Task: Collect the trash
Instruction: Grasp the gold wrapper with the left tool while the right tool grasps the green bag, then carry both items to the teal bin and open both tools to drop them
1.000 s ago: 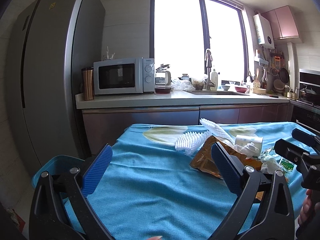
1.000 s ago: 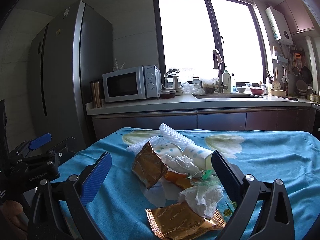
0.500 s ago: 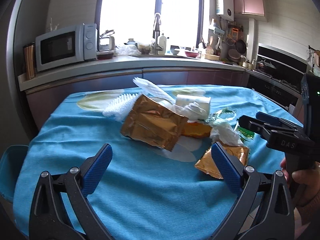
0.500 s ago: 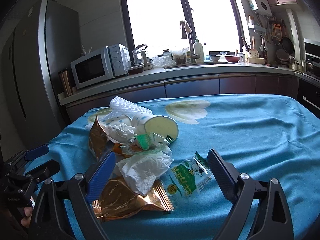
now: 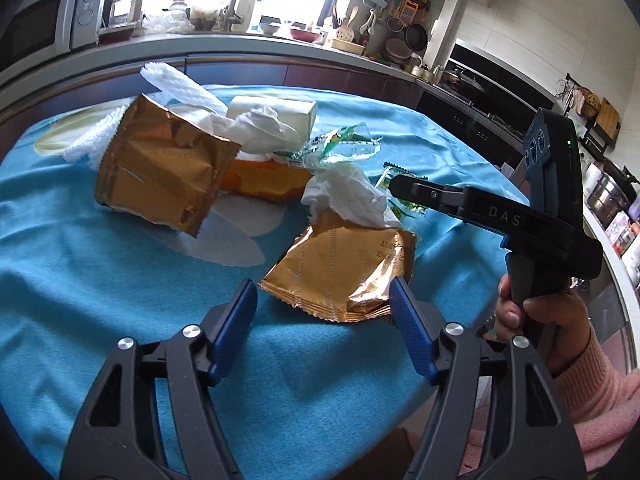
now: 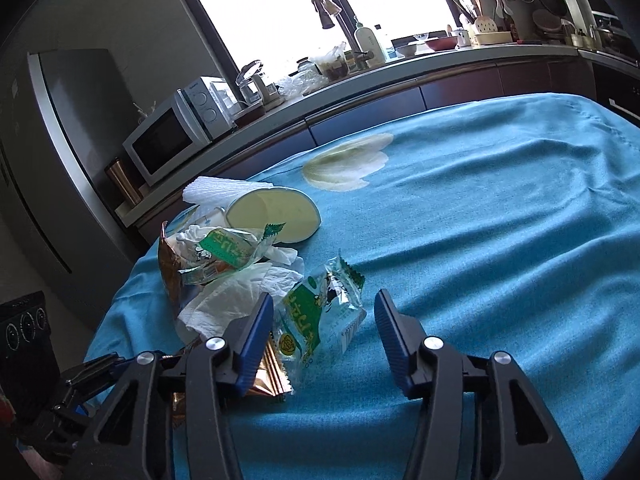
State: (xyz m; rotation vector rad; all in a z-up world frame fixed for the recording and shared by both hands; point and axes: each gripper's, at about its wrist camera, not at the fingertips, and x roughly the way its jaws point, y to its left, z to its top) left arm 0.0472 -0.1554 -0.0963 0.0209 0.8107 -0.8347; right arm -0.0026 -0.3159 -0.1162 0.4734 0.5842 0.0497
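A trash pile lies on the blue tablecloth [image 5: 100, 280]. My left gripper [image 5: 322, 304] points down at a small gold wrapper [image 5: 344, 268]. Its jaws are closing with the wrapper's near edge between them, the left pad still apart from it. A crumpled tissue [image 5: 348, 192] rests on that wrapper. My right gripper [image 6: 322, 312] straddles a green-and-clear snack wrapper [image 6: 316, 320] with its jaws closing and a small gap at the right pad. From the left wrist view the right gripper [image 5: 400, 190] reaches in from the right. Behind lie a bigger gold bag [image 5: 160, 172] and a tipped paper cup [image 6: 276, 216].
A hand in a pink sleeve [image 5: 560, 320] holds the right gripper. An orange packet [image 5: 264, 176], white foam netting [image 5: 180, 84] and a second green wrapper [image 5: 340, 144] sit in the pile. A counter with a microwave [image 6: 172, 140] and a fridge [image 6: 60, 140] stand beyond the table.
Both grippers have tipped downward and moved in over the trash pile. Their jaws have narrowed, the left around the small gold wrapper and the right around the green snack wrapper.
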